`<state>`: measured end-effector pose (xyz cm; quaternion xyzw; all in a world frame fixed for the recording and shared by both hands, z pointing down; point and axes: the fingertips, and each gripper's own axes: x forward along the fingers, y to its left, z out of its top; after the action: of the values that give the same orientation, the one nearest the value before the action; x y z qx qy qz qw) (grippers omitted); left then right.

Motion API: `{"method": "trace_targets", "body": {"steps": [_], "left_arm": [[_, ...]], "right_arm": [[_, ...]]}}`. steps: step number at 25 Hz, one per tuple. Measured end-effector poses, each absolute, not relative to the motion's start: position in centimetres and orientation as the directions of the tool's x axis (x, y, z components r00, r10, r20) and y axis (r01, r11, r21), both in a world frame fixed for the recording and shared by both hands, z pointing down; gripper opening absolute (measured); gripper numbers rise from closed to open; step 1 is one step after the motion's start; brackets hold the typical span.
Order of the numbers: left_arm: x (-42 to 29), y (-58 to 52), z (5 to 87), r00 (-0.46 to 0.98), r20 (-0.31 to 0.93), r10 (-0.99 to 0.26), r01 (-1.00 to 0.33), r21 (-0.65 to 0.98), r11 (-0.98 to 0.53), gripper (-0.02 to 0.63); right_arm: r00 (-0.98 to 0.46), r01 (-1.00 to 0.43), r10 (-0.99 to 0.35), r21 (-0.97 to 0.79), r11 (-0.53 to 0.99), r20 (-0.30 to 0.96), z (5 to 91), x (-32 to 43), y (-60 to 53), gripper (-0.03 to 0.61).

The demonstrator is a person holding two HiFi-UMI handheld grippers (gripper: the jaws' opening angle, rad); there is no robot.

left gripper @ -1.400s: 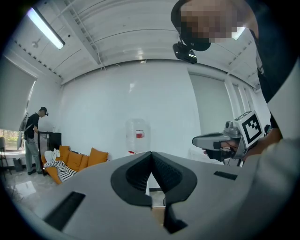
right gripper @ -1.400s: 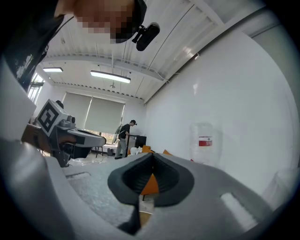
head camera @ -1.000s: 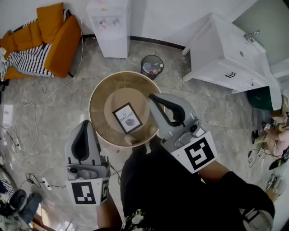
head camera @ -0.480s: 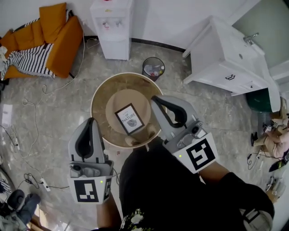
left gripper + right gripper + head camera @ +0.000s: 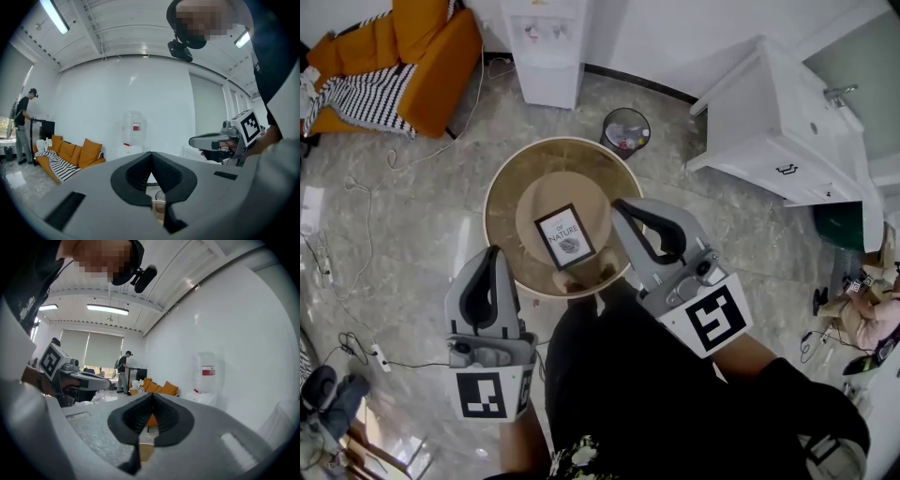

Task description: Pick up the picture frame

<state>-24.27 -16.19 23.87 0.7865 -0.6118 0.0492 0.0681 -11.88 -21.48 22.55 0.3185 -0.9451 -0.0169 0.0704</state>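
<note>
Marble floor (image 5: 422, 234), pale and veined, fills most of what we see from the head view, with loose cables (image 5: 354, 187) trailing over it at the left. In the middle stands a round wooden counter (image 5: 500, 211), and the picture frame (image 5: 562, 236) rests on it near its middle, black-edged, with a white card inside. From above, the left tongs (image 5: 492, 253) reach just to the counter's near-left rim, and the right tongs (image 5: 620, 206) show over its right part, beside the frame but apart from it. Both tongs are closed tip to tip with nothing between them, and each gripper view shows the dark pads meeting. Beyond the counter a mesh waste bin (image 5: 624, 131) sits on the floor, a white water dispenser (image 5: 549, 47) stands against the wall, and an orange sofa (image 5: 427, 52) with a striped blanket (image 5: 358, 92) fills the far left corner. A white sink cabinet (image 5: 783, 127) stands at the right. In the left gripper view we see another person (image 5: 22, 124) standing far off by the sofa
</note>
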Motion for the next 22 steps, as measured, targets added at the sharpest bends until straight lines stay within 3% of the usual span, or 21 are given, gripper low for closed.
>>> {"method": "trace_targets", "body": {"steps": [19, 22], "left_arm": [[-23.8, -18.3, 33.3, 0.146, 0.294, -0.945, -0.987, 0.106, -0.120, 0.011], [-23.4, -18.2, 35.0, 0.131, 0.326, -0.936, -0.991, 0.054, -0.120, 0.011]], "right_arm": [[-0.813, -0.529, -0.507, 0.003, 0.849, 0.287, 33.7, -12.5, -24.6, -0.003], [-0.821, -0.517, -0.491, -0.014, 0.856, 0.293, 34.9, -12.6, -24.4, -0.003]]}}
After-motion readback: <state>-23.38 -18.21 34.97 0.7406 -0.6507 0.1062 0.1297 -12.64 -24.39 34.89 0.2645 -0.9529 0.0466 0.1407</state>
